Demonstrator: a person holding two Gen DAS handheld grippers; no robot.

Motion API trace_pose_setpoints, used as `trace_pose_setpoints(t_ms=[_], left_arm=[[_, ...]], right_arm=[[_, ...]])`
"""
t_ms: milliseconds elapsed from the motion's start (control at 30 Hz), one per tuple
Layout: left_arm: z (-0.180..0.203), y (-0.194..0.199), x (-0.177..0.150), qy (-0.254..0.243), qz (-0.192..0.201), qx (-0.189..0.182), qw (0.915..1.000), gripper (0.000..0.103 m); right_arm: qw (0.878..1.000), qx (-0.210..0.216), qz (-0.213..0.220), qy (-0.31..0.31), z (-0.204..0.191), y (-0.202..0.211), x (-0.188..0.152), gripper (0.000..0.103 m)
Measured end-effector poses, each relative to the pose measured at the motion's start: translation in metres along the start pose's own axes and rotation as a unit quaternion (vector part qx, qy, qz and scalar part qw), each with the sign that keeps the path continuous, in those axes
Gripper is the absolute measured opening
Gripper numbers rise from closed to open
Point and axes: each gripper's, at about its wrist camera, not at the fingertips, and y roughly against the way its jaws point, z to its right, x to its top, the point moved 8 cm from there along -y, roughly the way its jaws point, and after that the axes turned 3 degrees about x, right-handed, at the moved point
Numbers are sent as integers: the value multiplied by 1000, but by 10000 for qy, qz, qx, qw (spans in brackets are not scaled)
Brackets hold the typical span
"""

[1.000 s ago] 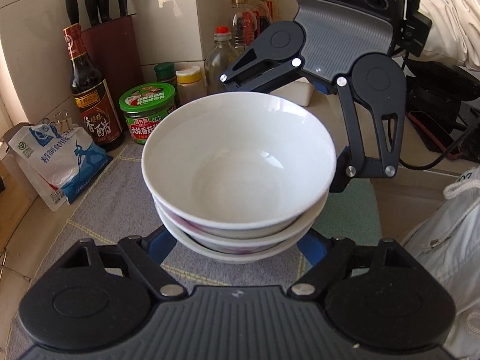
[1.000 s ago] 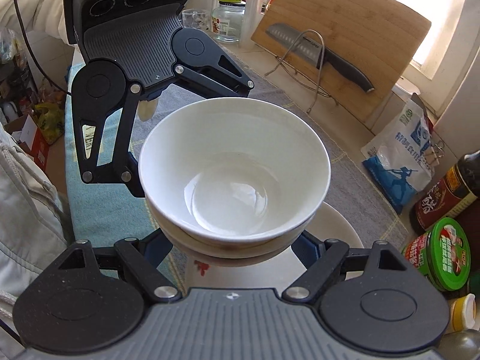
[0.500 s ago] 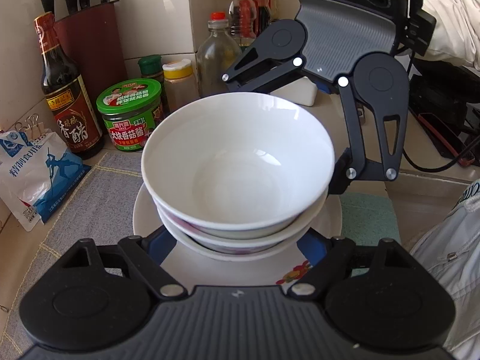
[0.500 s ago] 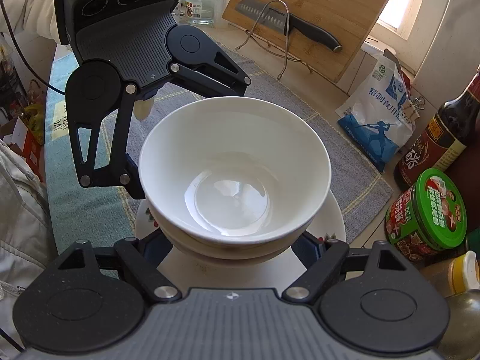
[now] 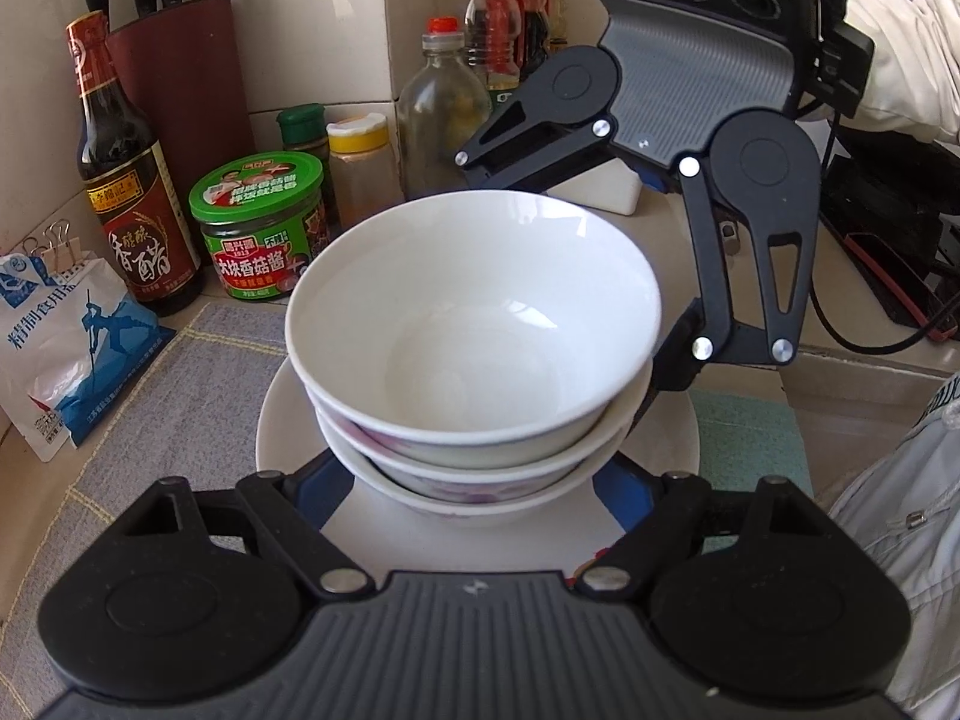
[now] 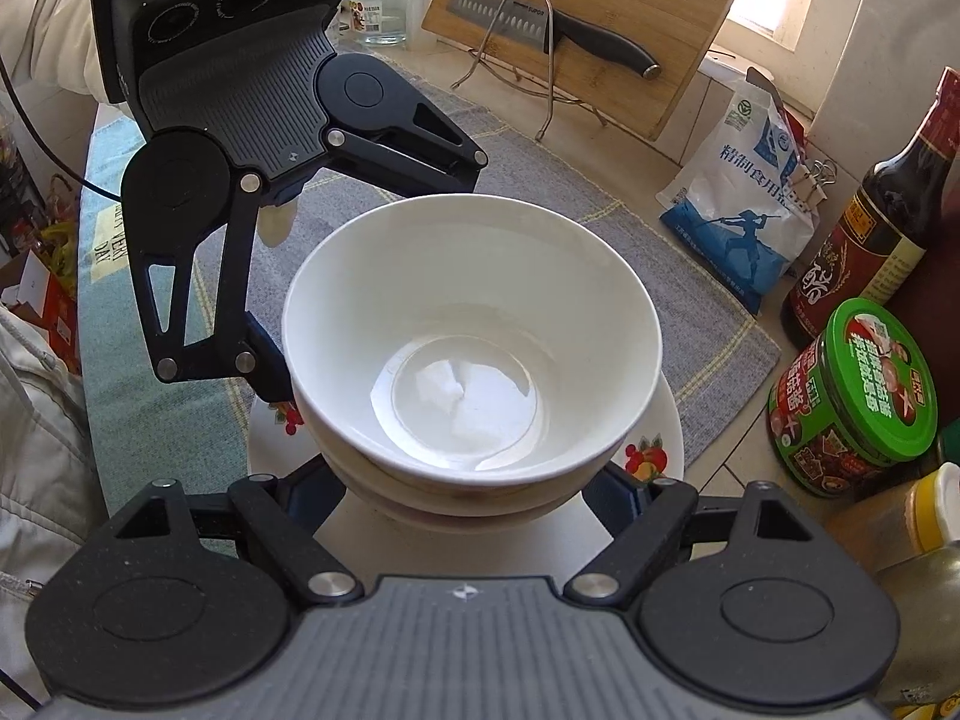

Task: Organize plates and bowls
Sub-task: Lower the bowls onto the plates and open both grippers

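Three stacked white bowls [image 5: 474, 324] [image 6: 474, 330] hang between my two grippers, which face each other across the stack. My left gripper [image 5: 471, 489] is shut on the lowest bowl, a blue pad on either side. From the far side my right gripper [image 6: 465, 495] clamps the same bowl. Each gripper also shows in the other's view: the right gripper [image 5: 564, 264], the left gripper [image 6: 372, 279]. Under the stack lies a white plate [image 5: 288, 414] [image 6: 666, 426] with fruit prints. Whether the stack touches the plate I cannot tell.
The plate lies on a grey mat [image 5: 180, 372]. Close by stand a dark sauce bottle [image 5: 129, 180], a green-lidded jar [image 5: 261, 222], spice jars, a blue-and-white bag [image 5: 60, 348] and a knife block [image 5: 180, 60]. A cutting board with a knife [image 6: 588, 18] leans behind. A person's sleeve [image 5: 900, 60] is at the right.
Both grippers have carried the bowl stack toward the jars and lower. The fruit-print plate, unseen a second ago in the left view, now lies under the stack.
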Motion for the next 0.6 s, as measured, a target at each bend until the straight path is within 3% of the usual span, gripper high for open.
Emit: trace_pose_setpoints(t_ms=[100, 200, 333, 467, 600], left_arm=[[1, 1, -1, -73, 32, 83, 9999, 87], [2, 3, -1, -146, 88, 249, 9995, 94], [0, 14, -6, -55, 220, 514, 9984, 98], [-1, 43, -7, 126, 732, 917, 9930, 100], [2, 86, -5, 318, 1493, 1450, 9776, 102]], right_arm=[[10000, -27, 14, -24, 0, -1, 0, 90], [9999, -78, 90, -18, -1, 0, 2, 103], [9998, -158, 73, -93, -4, 3, 1, 103], [9979, -525, -15, -387, -15, 13, 0, 103], [9869, -1359, -80, -868, -33, 29, 5, 103]])
